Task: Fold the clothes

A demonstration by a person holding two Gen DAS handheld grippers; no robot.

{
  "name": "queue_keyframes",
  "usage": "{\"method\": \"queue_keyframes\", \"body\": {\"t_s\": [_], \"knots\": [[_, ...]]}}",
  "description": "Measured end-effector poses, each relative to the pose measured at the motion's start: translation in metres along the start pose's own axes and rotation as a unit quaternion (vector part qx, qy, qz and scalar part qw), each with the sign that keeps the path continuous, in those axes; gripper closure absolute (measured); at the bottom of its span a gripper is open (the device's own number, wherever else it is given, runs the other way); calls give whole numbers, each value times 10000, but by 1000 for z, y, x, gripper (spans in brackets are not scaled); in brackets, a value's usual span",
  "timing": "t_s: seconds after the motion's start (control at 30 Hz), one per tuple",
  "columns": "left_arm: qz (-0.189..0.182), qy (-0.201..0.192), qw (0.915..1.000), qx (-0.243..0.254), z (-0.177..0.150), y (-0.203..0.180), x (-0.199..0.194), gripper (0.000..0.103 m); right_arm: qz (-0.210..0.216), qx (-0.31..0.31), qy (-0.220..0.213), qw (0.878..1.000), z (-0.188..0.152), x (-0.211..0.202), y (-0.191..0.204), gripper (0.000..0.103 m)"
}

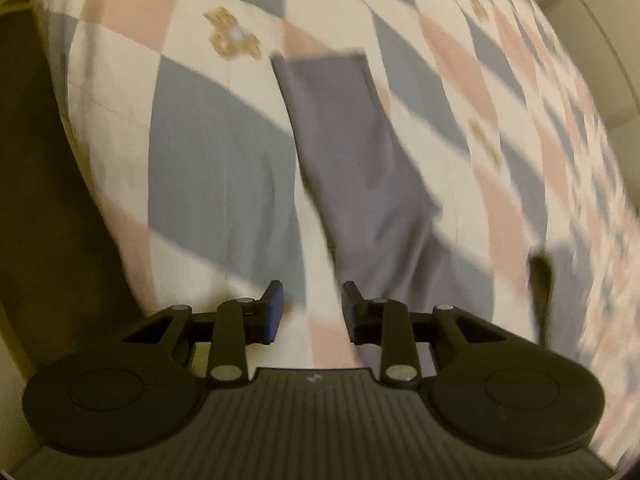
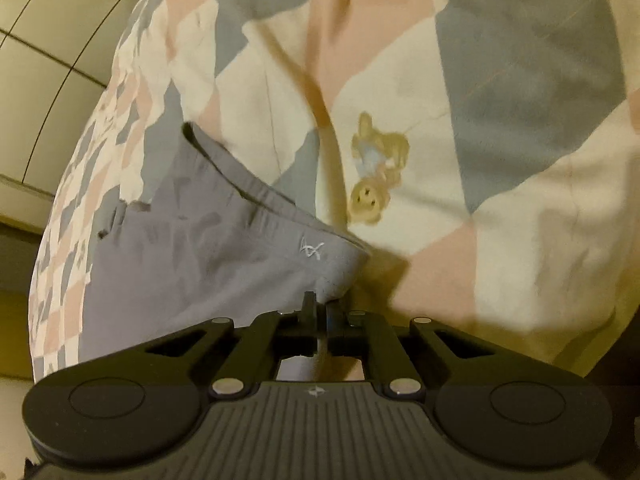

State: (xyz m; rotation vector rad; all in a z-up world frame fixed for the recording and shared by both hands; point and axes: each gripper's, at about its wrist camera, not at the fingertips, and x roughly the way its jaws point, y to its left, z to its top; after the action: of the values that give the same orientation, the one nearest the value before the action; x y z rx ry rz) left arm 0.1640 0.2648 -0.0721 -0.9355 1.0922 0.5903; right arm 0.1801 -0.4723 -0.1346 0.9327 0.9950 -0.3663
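Observation:
Grey-purple trousers lie on a checked bedspread. In the left wrist view one trouser leg (image 1: 360,168) runs away from me up the middle of the bed. My left gripper (image 1: 313,312) is open and empty, hovering above the bedspread just left of the leg's near part. In the right wrist view the waistband end of the trousers (image 2: 224,236), with a small white logo (image 2: 311,249), lies ahead to the left. My right gripper (image 2: 320,312) is shut on the near corner of the waistband.
The bedspread (image 1: 208,184) has pink, grey and cream diamonds and small bear prints (image 2: 376,176). The bed's left edge drops to a dark floor (image 1: 44,200). A pale panelled wall (image 2: 52,32) stands beyond the bed.

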Motion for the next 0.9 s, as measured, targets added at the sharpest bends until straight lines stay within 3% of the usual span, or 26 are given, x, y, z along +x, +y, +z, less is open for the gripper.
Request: {"method": "queue_keyframes", "body": {"t_s": [0.13,0.3,0.37,0.4,0.43,0.47,0.5,0.7,0.8,0.9], "knots": [[-188,-200,9979,-582,36,5,21,70,-149,116,94,9998,0,-3,-2,96],[105,-239,9971,-711,67,4,68,70,-393,431,125,9982,-6,3,-2,84],[115,-265,9968,-746,75,5,81,77,-433,597,70,9972,-8,5,-3,83],[130,-285,9969,-722,78,4,86,86,-450,648,46,9969,-9,6,-4,83],[179,-335,9978,-539,80,0,83,103,-491,615,30,9969,-10,6,-3,84],[229,-385,9984,-356,83,-4,81,103,-558,523,16,9971,-10,5,0,94],[278,-435,9985,-173,85,-7,79,103,-599,421,-29,9973,-9,2,2,99],[77,-1094,9939,117,84,12,12,103,-498,121,-458,9976,5,-41,7,103],[458,-920,9946,157,76,33,12,103,-675,113,-563,9961,6,-55,-4,103],[958,-598,9936,75,67,47,35,98,-1122,259,-637,9913,8,-55,-27,103]]}}
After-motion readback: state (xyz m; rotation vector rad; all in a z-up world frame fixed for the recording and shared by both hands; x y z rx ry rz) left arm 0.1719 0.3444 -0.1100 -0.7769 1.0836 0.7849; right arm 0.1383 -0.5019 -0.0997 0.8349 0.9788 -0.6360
